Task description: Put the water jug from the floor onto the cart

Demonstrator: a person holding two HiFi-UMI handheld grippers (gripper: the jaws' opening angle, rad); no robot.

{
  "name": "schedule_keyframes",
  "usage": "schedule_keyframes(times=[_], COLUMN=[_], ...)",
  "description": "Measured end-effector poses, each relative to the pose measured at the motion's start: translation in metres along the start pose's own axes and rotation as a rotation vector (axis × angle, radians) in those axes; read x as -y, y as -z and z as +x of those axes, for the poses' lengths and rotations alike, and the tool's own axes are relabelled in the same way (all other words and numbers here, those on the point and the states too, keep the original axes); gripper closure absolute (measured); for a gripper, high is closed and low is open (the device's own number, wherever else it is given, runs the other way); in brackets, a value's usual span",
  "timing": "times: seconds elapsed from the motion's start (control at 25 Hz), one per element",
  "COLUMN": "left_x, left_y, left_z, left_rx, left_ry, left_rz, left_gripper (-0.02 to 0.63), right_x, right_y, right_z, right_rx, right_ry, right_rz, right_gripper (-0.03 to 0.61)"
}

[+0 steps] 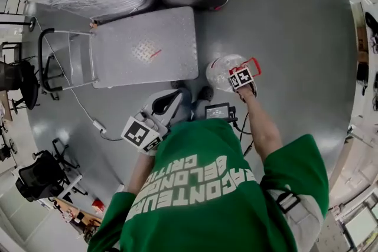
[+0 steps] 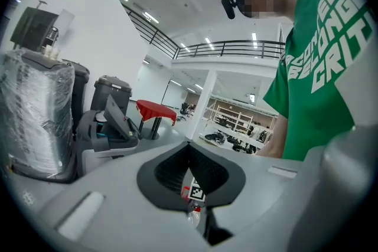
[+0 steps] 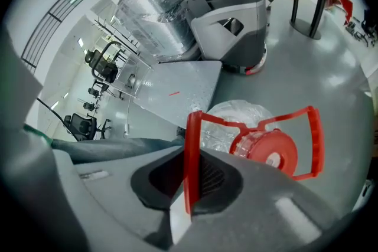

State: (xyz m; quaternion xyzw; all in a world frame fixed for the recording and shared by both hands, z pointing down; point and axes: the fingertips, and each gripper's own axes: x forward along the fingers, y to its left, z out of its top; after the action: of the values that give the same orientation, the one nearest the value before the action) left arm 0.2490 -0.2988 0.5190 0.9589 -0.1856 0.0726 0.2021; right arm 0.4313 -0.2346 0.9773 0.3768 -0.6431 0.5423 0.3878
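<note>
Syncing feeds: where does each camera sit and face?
Head view: on the person's head, steeply down at cart and water jug; green shirt, forearms show.
Left gripper view: on left gripper, roughly level across the hall; shirt shows.
Right gripper view: on right gripper, down at the jug's clamped red handle; trouser leg shows.
Shared: head and right gripper views show cart and jug.

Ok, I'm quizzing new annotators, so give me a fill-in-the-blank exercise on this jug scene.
1. The right gripper is shut on the jug's red ____.
2. The jug's cap is coloured ____.
3. The jug is not yet on the grey ____.
Missing words: handle; red; cart.
</note>
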Motion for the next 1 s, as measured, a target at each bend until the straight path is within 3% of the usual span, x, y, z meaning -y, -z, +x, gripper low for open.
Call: schedule_keyframes(times=[0.4,1.0], left_x=[0.005,0.009], left_y=[-0.028,-0.030], left_z=[-0.021,-0.036], left_rx=[0.114,0.163], left_ry=[-0.040,-0.074], left_rz=[0.030,0.038], left_gripper=[0.600,0.600], right_x=[-0.021,-0.051], right_y=[-0.032,-0.127], right_z=[-0.069,-0.134], right_rx=[0.051,0.146], right_ry=[-0.028,-0.037], right_rz=[-0.071,-0.197], right_gripper=[0.572,0.572])
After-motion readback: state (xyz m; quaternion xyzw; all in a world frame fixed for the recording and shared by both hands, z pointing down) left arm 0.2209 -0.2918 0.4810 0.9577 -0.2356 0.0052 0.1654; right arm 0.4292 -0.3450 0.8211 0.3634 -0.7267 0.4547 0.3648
